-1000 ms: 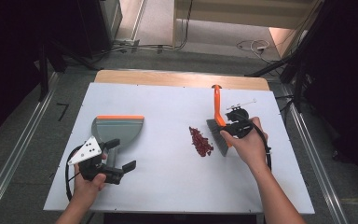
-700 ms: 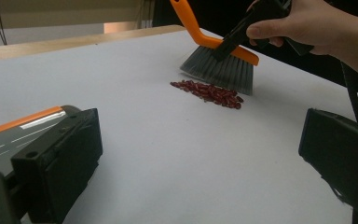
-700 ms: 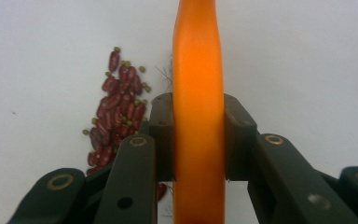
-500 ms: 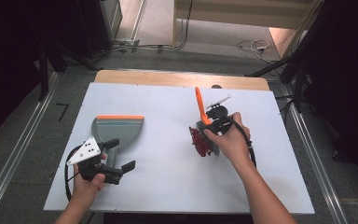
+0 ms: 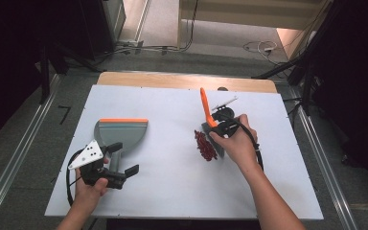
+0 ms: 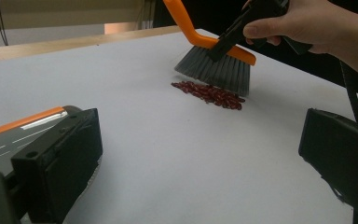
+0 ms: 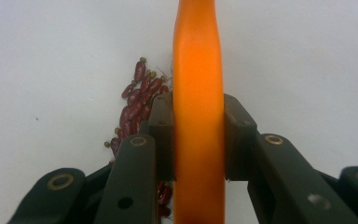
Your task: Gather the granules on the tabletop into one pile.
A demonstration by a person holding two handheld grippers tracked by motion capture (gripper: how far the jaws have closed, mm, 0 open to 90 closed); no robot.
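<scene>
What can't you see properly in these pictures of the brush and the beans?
- Right gripper view: the brush handle and the right gripper cover part of the beans; the bristles are hidden below.
- High view: the beans are too small to count.
- Left gripper view: the dustpan is cut off by the left edge and partly hidden by the left gripper.

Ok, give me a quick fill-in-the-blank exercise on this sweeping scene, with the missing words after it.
1. The right gripper is shut on the brush's ____ plastic handle.
2. The grey bristles stand beside a small pile of dark red ____.
3. The grey dustpan with the orange edge lies near the ____ gripper.

Missing words: orange; beans; left
</scene>
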